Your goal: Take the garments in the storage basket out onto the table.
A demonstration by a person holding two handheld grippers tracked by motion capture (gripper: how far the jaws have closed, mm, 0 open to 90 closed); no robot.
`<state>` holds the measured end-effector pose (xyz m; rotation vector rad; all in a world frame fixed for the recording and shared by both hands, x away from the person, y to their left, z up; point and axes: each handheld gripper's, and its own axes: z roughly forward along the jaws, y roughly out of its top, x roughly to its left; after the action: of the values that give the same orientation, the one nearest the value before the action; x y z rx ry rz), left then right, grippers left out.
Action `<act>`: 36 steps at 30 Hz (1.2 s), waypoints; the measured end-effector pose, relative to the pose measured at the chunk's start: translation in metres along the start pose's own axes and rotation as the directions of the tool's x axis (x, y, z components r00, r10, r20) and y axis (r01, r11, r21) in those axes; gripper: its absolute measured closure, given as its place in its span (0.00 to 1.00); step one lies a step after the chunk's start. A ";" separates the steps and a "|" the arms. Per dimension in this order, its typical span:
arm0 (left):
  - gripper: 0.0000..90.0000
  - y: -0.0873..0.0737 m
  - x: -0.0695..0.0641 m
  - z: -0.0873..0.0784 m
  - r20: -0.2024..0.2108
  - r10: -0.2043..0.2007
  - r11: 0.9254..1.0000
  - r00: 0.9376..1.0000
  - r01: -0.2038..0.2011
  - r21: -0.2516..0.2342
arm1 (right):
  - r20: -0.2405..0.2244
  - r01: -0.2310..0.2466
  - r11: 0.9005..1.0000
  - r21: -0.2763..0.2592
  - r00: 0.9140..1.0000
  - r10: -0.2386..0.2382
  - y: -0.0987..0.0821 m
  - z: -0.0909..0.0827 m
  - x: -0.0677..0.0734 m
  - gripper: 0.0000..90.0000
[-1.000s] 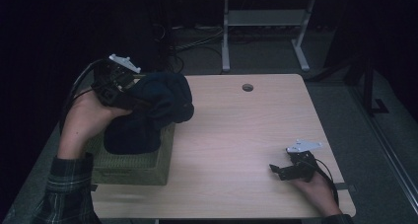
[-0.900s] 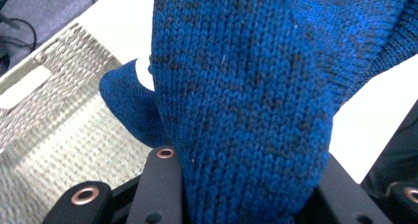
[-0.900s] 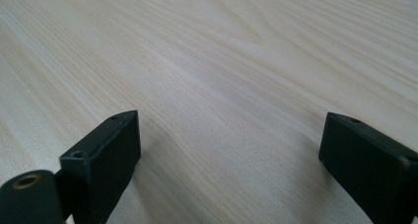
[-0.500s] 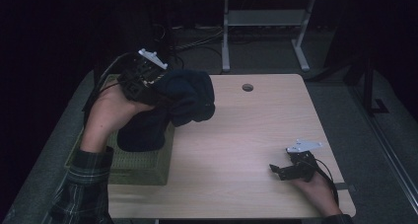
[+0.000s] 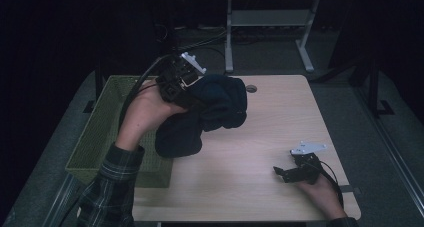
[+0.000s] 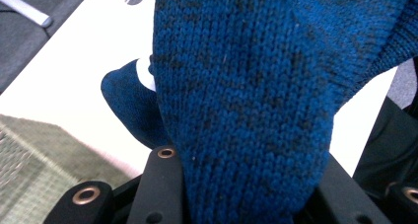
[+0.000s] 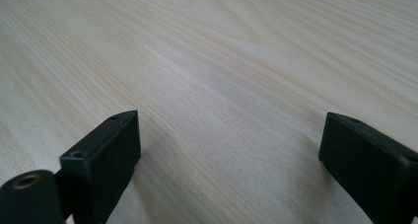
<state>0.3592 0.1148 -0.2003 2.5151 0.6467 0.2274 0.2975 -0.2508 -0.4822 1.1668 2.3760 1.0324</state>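
Rightward now, my left gripper [image 5: 192, 94] carries the blue knit garment [image 5: 210, 112] clear of the green basket [image 5: 95, 137], fingers clamped on it; right gripper [image 5: 287, 174] rests wide open on the worktop [image 5: 260, 152].

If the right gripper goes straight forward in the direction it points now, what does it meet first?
Probably nothing soon: ahead of the open right gripper lies bare table; depth is uncertain.

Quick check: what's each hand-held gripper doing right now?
Left hand-held gripper: shut on the blue knitted garment.
Right hand-held gripper: open, nothing between its jaws, low over the table.
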 end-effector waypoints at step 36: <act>0.76 0.009 -0.037 0.167 0.140 -0.068 0.994 0.988 0.055 0.093 | 0.000 0.005 1.000 0.002 1.000 -0.005 0.000 0.000 0.000 0.09</act>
<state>0.3780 0.0144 -0.3376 2.5625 0.6887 -0.0045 0.2976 -0.2511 -0.4820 1.1613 2.3790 1.0295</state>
